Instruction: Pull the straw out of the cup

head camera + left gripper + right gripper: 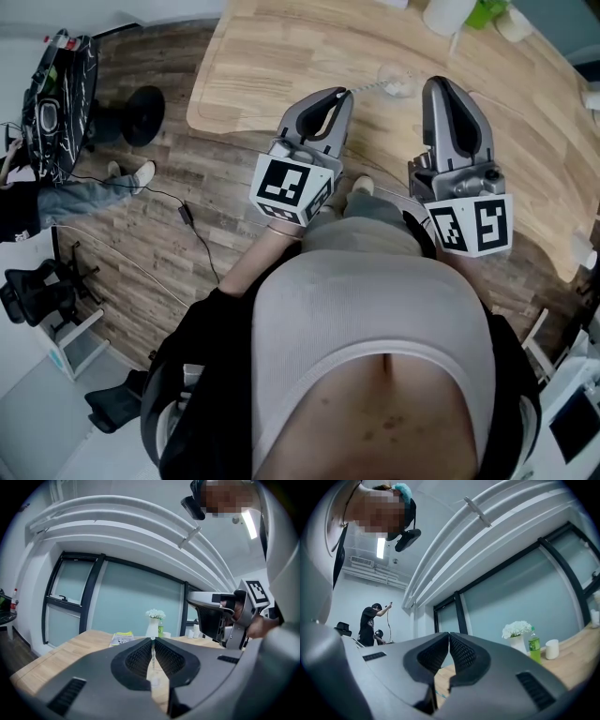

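**Left gripper pinching the straw, right gripper shut on nothing**

Left gripper (339, 95): jaws pressed onto the straw (366, 88). Its own view shows the straw as a thin pale line up the seam between the pads. Right gripper (441, 86): jaws pressed together, tips touching, nothing between them.

Hard to read:
- The cup (398, 80) is clear and nearly lost against the wood.
- The straw's far end reaches the cup, but I can't tell if it sits inside the rim.
- In the left gripper view the cup is only a blur low between the jaws.
- Both hands are hidden behind the marker cubes.
- The person's torso fills the lower head view.
- The table's right end is cut off by the frame.

Surface: the table (281, 47) is light wood with a rounded near-left corner. The cup sits just in from the near edge, and both grippers reach in over that edge. Toward the far edge are a vase (152, 628) of white flowers and a green bottle (534, 648). A packet (121, 639) lies flat left of them.

Room: plank floor (159, 244) and a glazed wall (136, 602) with dark frames. A bystander (370, 623) stands in the background. Someone's legs (84, 192) and a black chair (37, 286) are at the left of the head view.
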Action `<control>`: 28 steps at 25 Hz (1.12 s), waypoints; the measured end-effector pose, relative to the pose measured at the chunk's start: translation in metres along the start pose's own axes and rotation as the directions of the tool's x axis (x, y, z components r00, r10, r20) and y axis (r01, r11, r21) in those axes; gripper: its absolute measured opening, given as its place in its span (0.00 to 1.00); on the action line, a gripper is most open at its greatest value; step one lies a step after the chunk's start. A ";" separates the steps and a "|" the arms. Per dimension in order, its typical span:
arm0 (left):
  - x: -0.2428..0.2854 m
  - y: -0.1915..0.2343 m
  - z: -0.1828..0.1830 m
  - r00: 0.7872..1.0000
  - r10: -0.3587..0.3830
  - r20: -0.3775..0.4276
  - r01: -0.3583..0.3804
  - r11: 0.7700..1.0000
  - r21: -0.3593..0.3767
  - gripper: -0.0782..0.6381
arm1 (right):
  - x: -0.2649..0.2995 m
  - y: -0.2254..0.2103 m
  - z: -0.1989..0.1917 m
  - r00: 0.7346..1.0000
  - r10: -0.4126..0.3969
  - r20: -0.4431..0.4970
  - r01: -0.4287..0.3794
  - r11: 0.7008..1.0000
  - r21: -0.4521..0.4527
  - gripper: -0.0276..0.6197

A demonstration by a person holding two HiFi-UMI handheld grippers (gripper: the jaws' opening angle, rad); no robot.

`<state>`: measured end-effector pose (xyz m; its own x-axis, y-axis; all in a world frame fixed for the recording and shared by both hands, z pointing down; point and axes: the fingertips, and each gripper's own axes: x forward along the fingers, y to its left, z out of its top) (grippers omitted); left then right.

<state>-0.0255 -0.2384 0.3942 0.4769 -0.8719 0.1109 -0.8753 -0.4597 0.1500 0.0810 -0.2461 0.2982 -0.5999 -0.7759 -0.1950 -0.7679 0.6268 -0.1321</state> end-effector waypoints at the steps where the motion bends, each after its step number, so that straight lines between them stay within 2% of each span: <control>1: -0.001 0.000 0.001 1.000 -0.006 -0.001 0.006 1.000 0.002 0.15 | -0.001 0.001 0.001 1.000 -0.007 0.002 0.007 1.000 -0.001 0.09; 28: -0.019 -0.004 0.013 0.999 -0.051 0.002 0.051 0.998 0.024 0.15 | -0.012 0.020 0.012 0.998 -0.052 0.021 0.053 0.998 -0.021 0.09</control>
<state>-0.0325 -0.2223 0.3785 0.5209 -0.8476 0.1009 -0.8515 -0.5077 0.1315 0.0756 -0.2237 0.2866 -0.5539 -0.8061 -0.2082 -0.8032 0.5832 -0.1213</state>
